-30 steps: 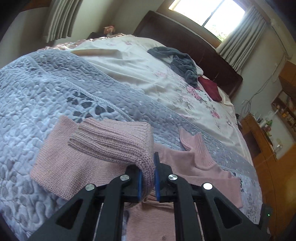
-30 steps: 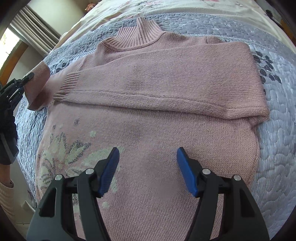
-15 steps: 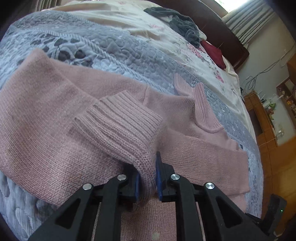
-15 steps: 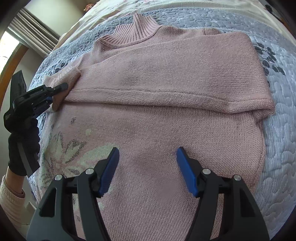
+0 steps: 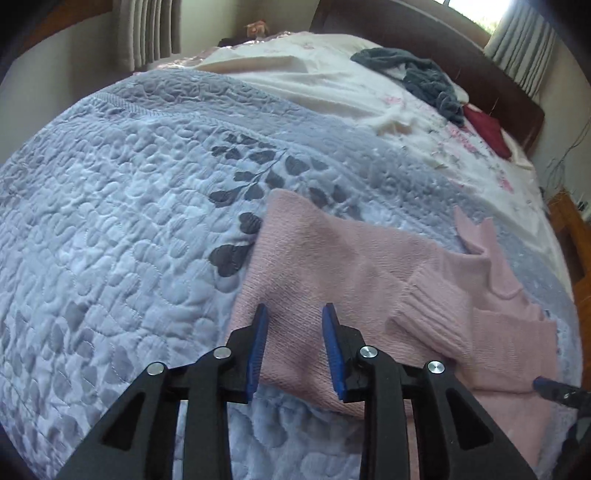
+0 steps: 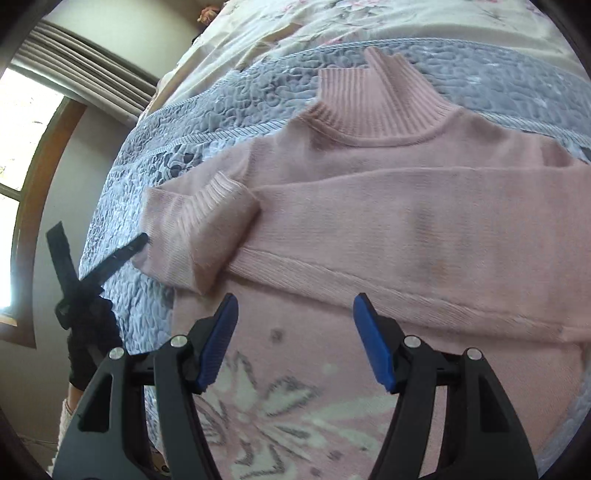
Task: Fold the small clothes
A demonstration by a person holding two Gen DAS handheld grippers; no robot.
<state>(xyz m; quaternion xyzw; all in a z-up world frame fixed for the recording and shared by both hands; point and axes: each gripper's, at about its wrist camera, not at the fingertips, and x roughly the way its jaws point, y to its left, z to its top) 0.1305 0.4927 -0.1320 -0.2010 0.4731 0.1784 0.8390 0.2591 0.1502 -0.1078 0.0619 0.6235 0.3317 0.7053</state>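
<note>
The pink knitted turtleneck sweater (image 6: 388,229) lies flat on the grey quilted bedspread (image 5: 129,229), both sleeves crossed over its chest, likely to narrow it for folding. The left gripper (image 5: 293,345) and right gripper (image 6: 295,343) hover with fingers wide, holding nothing.

Daylit bedroom (image 5: 517,48) (curtained windows (image 6: 26,122)).

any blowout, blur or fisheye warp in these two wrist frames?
Left wrist: window blown out top right, quilt bulges from fisheye, corners vignetted. Right wrist: window at left overexposed, sleeve cuff slightly soft, left hand-held gripper dark against the light.
</note>
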